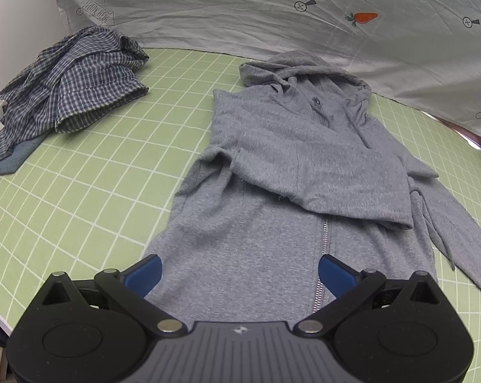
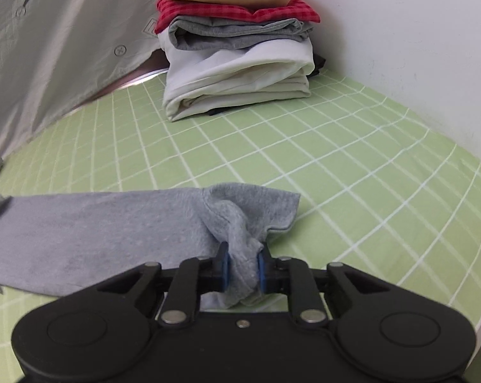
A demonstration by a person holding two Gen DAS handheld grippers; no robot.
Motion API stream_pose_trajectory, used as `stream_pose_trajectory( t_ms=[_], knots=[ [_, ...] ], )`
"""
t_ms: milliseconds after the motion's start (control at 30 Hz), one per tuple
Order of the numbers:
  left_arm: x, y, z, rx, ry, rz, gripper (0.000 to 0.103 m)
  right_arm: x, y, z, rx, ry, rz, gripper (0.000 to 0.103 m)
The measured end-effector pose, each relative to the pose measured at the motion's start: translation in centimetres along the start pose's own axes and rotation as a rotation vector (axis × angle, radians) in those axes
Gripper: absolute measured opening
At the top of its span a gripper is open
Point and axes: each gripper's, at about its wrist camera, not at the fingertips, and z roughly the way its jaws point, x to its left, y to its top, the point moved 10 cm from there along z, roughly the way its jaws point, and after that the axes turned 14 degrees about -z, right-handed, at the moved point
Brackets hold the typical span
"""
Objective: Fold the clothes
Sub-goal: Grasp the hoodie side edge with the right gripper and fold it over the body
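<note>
A grey zip hoodie lies front up on the green grid mat, hood at the far end. One sleeve is folded across its chest; the other sleeve trails off to the right. My left gripper is open and empty, hovering over the hoodie's lower hem with a blue pad on each side of the zipper area. In the right wrist view my right gripper is shut on the cuff end of the grey sleeve, which stretches away to the left over the mat.
A crumpled blue plaid shirt lies at the mat's far left over a blue garment. A stack of folded clothes stands at the far corner by the white wall. A pale printed sheet hangs behind the mat.
</note>
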Motion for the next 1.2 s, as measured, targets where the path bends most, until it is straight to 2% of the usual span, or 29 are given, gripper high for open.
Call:
stream_pose_trajectory(
  t_ms=[133, 300, 533, 733, 833, 1000, 1200],
  knots=[
    [1.8, 0.9, 0.3, 0.006, 0.003, 0.002, 0.103, 1.8, 0.4, -2.1, -0.043, 0.012, 0.024, 0.017],
    [4.9, 2.3, 1.2, 0.017, 0.004, -0.036, 0.103, 7.1, 2.6, -4.8, -0.113, 0.079, 0.037, 0.017],
    [8.6, 5.2, 3.3, -0.006, 0.041, 0.024, 0.103, 15.0, 5.5, -8.5, -0.201, 0.182, 0.058, 0.017],
    [10.5, 7.3, 5.0, 0.004, 0.022, 0.052, 0.103, 25.6, 6.2, -9.9, -0.194, 0.343, 0.095, 0.017],
    [11.0, 8.1, 5.8, 0.015, 0.01, 0.06, 0.103, 32.1, 6.2, -10.5, -0.169, 0.435, 0.063, 0.017],
    [11.7, 8.8, 7.1, 0.03, -0.004, 0.078, 0.103, 43.4, 6.3, -11.6, -0.134, 0.579, -0.059, 0.017],
    [12.2, 9.5, 8.2, 0.05, -0.015, 0.06, 0.103, 53.8, 7.2, -14.2, -0.096, 0.784, -0.031, 0.017]
  ],
)
